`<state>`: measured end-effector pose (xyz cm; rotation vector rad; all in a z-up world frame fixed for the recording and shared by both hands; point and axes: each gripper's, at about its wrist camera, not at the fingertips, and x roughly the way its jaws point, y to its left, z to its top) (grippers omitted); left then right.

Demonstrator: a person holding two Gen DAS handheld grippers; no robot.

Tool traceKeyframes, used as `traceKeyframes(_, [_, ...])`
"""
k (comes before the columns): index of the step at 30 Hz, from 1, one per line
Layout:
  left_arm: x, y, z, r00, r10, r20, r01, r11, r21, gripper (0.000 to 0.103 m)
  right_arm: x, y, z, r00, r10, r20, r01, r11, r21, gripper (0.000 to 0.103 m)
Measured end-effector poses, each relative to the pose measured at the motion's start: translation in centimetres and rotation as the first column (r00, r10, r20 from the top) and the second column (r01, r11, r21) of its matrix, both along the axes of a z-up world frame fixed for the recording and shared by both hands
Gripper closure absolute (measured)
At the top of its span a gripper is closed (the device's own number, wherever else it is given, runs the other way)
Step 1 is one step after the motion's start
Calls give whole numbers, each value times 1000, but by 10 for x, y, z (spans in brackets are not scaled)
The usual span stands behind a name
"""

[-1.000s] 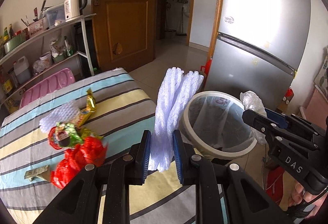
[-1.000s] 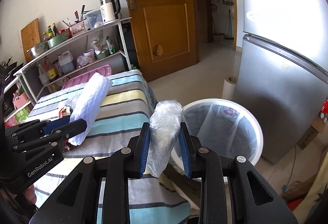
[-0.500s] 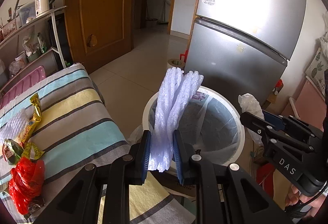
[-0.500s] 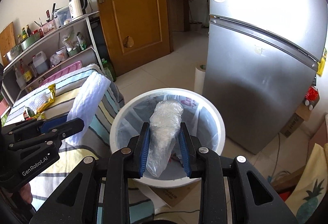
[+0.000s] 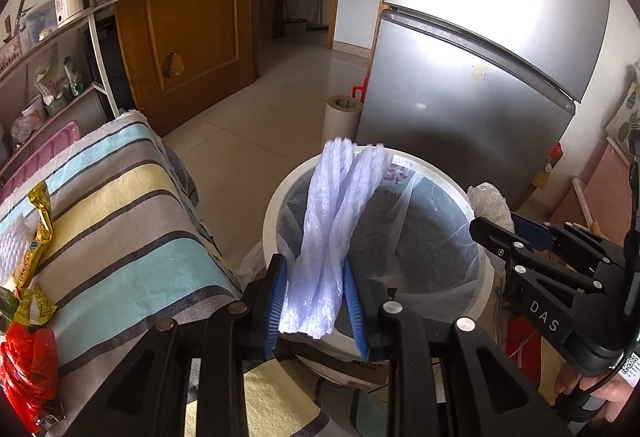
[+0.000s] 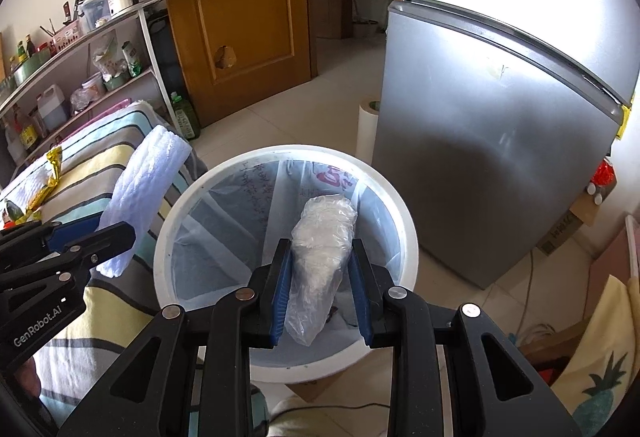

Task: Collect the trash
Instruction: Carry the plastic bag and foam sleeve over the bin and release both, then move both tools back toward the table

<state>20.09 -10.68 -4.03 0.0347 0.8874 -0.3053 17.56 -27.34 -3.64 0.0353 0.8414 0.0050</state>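
Both grippers hang over the bin, each with a piece of trash between its pads.

Left gripper point(image 5: 316, 301) has its jaws opening, and the white foam net sleeve point(image 5: 334, 237) stands between the blue pads, just above the near rim of the white lined bin point(image 6: 168, 237). Right gripper point(image 6: 320, 293) is clamped on the crumpled clear plastic bag point(image 6: 322, 253), over the bin's open mouth. Red and yellow wrappers point(image 5: 30, 353) lie well apart on the striped cloth point(image 5: 120, 221).
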Motion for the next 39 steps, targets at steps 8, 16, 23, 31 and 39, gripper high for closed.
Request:
traceKeyframes(8, [-5, 6, 5, 1000, 16, 15, -15, 1000, -3, 53, -4, -3, 4, 1000, -16, 21, 15, 1000, 18, 47])
traceKeyframes(16, [-24, 20, 21, 997, 45, 65, -46, 999, 7, 52, -20, 0, 15, 998, -21, 55, 18, 999, 42, 47])
traceKeyframes(23, [-45, 38, 37, 991, 80, 103, -80, 997, -6, 51, -41, 12, 34, 994, 0, 106, -6, 998, 56, 47])
traceKeyframes(31, [-71, 67, 47, 980, 141, 138, -144, 990, 10, 51, -59, 37, 52, 987, 49, 152, -61, 995, 75, 47])
traceKeyframes(39, [-93, 111, 45, 967, 222, 127, -224, 975, -3, 51, -76, 69, 59, 976, 113, 184, -131, 987, 88, 47])
